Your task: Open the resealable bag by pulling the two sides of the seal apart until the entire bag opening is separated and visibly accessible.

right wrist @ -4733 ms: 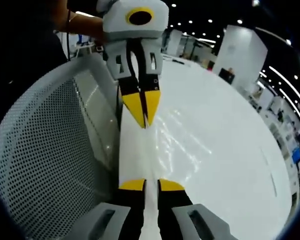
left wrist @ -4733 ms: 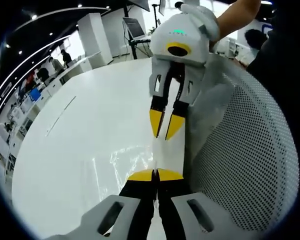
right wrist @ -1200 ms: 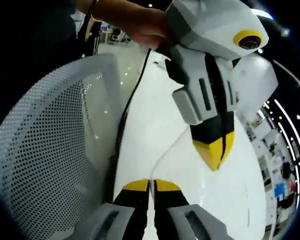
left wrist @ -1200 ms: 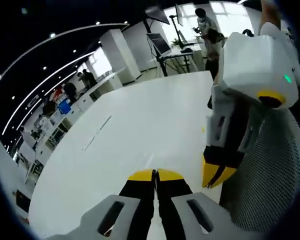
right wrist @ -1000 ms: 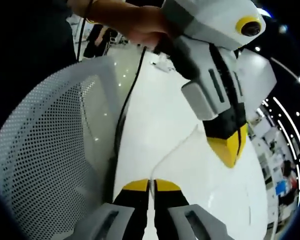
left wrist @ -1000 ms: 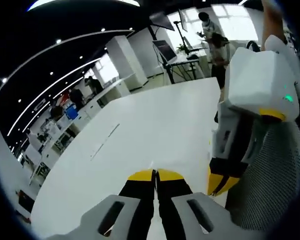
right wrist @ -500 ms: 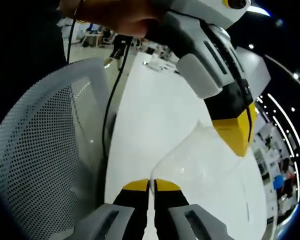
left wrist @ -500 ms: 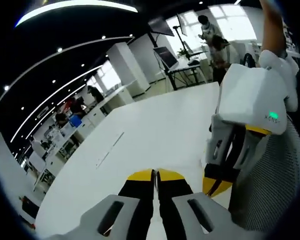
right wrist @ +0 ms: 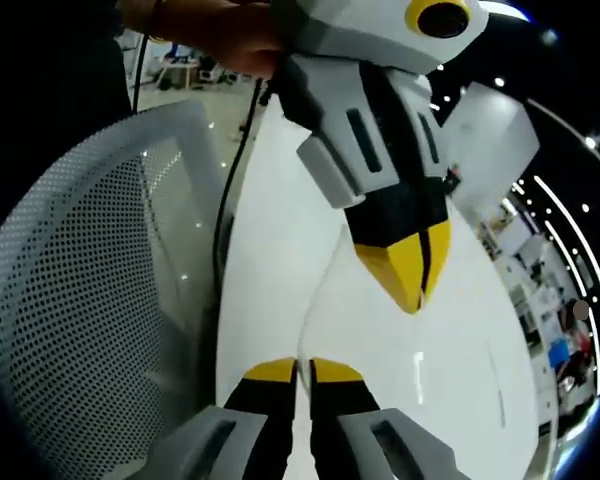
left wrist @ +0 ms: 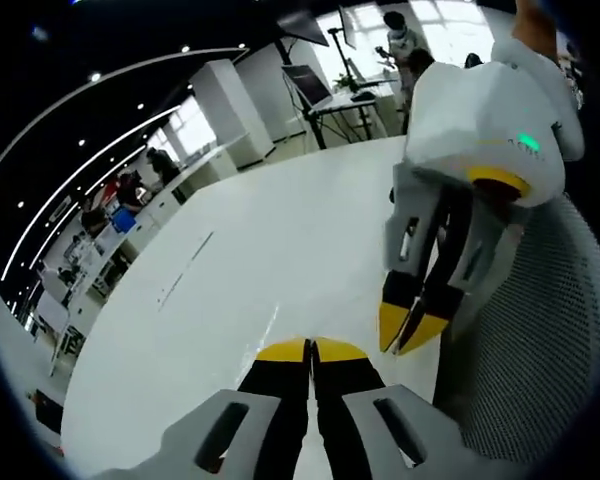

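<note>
In the left gripper view, our left tongs (left wrist: 311, 348) are pressed tight together above the white table (left wrist: 240, 260), and we cannot tell if they pinch the clear bag there. Our right tongs (left wrist: 410, 328) hang just to the right of them, nearly shut, beside the mesh chair (left wrist: 540, 330). In the right gripper view, our right tongs (right wrist: 296, 368) are shut on a thin edge of the bag (right wrist: 380, 340), which runs up and ahead to the left tongs (right wrist: 410, 278), shut on its far side. We think both must pull apart sideways.
</note>
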Available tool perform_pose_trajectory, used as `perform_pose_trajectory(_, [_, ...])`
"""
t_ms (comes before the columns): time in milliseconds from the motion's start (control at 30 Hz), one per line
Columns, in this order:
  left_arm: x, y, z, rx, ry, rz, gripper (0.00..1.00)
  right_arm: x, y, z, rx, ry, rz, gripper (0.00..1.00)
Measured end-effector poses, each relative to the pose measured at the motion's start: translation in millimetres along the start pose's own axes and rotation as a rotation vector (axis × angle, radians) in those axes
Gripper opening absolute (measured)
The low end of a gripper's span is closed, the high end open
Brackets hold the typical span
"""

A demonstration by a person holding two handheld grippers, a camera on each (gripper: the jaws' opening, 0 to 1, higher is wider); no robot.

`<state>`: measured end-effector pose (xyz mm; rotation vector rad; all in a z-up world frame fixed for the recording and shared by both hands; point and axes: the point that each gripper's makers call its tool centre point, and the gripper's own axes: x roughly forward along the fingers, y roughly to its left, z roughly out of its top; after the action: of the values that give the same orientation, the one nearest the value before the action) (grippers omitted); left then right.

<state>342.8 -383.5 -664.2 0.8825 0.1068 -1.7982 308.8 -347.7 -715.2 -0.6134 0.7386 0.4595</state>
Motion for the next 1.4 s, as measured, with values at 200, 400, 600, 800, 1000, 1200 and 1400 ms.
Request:
perform_pose_trajectory(200, [5.2, -10.4, -15.6, -0.017, 0.032, -0.027, 0.0, -4.2, 9.2, -2.4, 0.139, -0.02, 0.01, 0.06])
perform_pose_trajectory(400, [10.1, -19.3, -29.9, -0.029, 0.067, -0.047, 0.0, -17.6, 6.5, -7.6, 0.327, -0.055, -0.026, 0.08])
perform_pose_trajectory(600, [14.1, -27.6, -43.2, -0.037, 0.096, -0.07, 0.0, -39.8, -7.8, -36.9, 0.379, 0.012, -0.152, 0.11])
perform_pose_trajectory(800, [17.3, -26.8, -59.9, -0.042, 0.139, -0.075, 0.0, -59.8, -16.8, -57.0, 0.481, -0.004, -0.246, 0.22])
perform_pose_trajectory(1000, [20.9, -13.4, -66.9, -0.057, 0.152, -0.058, 0.0, -69.5, -23.0, -65.1, 0.633, -0.048, -0.288, 0.3])
perform_pose_trajectory(1200, [25.1, 8.7, -69.1, -0.071, 0.157, -0.028, 0.0, -76.4, -28.1, -61.7, 0.715, -0.106, -0.327, 0.4])
perform_pose_trajectory(1400, [35.0, 33.9, -69.2, -0.091, 0.168, 0.015, 0.0, -82.4, -27.7, -60.9, 0.758, -0.124, -0.375, 0.42])
